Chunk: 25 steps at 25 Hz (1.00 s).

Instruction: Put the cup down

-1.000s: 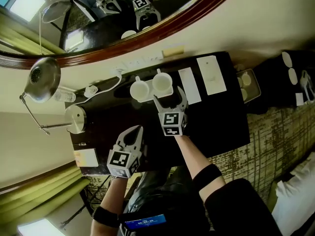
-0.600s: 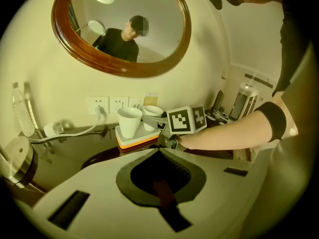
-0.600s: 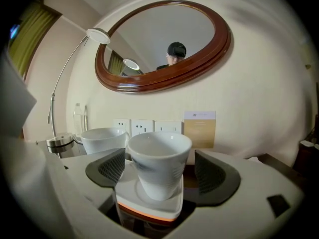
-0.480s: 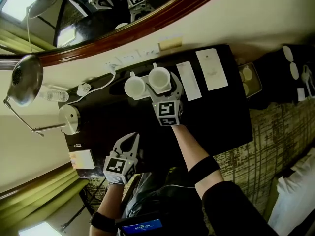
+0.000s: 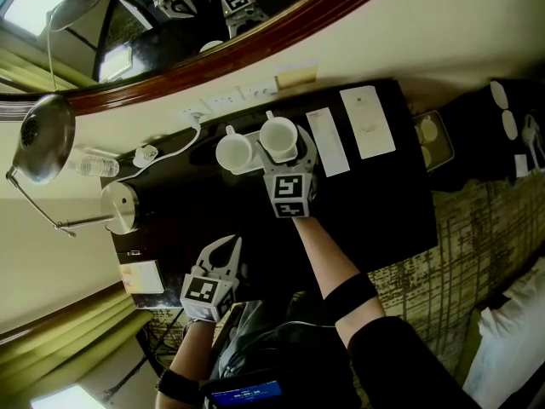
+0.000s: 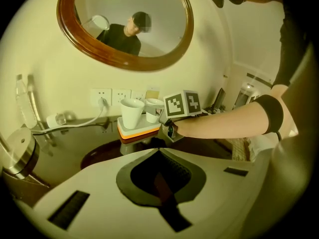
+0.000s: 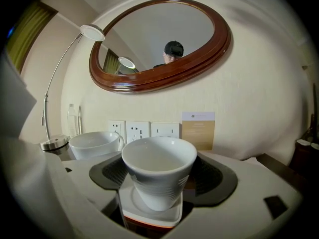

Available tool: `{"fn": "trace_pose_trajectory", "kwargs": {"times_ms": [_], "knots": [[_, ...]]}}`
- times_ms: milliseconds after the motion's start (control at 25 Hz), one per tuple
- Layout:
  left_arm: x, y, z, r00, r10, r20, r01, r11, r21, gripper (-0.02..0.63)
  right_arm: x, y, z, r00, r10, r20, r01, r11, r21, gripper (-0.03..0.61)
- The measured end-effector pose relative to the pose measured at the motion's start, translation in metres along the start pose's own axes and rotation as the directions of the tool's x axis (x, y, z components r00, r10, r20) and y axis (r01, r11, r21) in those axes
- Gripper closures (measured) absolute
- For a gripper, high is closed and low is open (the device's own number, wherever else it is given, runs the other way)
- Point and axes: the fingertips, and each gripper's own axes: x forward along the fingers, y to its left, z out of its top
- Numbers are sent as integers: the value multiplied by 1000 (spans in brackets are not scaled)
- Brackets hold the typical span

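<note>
head view: a person at a dark desk [image 5: 375,203] under a wood-framed mirror [image 5: 341,7] holds the right gripper [image 5: 286,152] at a white cup [image 5: 278,135], which stands upright at the back of the desk, near the wall. a second cup [image 5: 234,152] stands just beside it, to its left in the pic. the left gripper [image 5: 228,247] hangs well apart from both, over the desk's front edge. a lamp [image 5: 47,135] stands at the desk's left end.

left gripper view: the jaws are together w/ nothing btwn them. beyond them both cups sit on a white, orange-edged tray [image 6: 142,129], w/ the right gripper at the farther cup.

right gripper view: the jaws stand apart w/ the cup btwn them, and have just been closing. the cup rests on the tray, empty and upright. the pads flank it on both sides, but no press on its wall shows. wall sockets [image 7: 137,131] and a small card [image 7: 198,129] sit behind it.
</note>
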Motion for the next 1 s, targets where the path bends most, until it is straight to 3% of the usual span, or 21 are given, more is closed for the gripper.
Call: {"fn": "trace_pose_trajectory", "kwargs": {"times_ms": [640, 1000], "knots": [[-14, -7, 7, 1000, 0, 22, 0, 1000, 8, 614, -78, -16, 22, 1000, 4, 20, -5, 1000, 30, 167], [-17, -24, 8, 1000, -24, 18, 23, 999, 39, 614, -139, -92, -10, 996, -83, -27, 84, 995, 48, 169]]}}
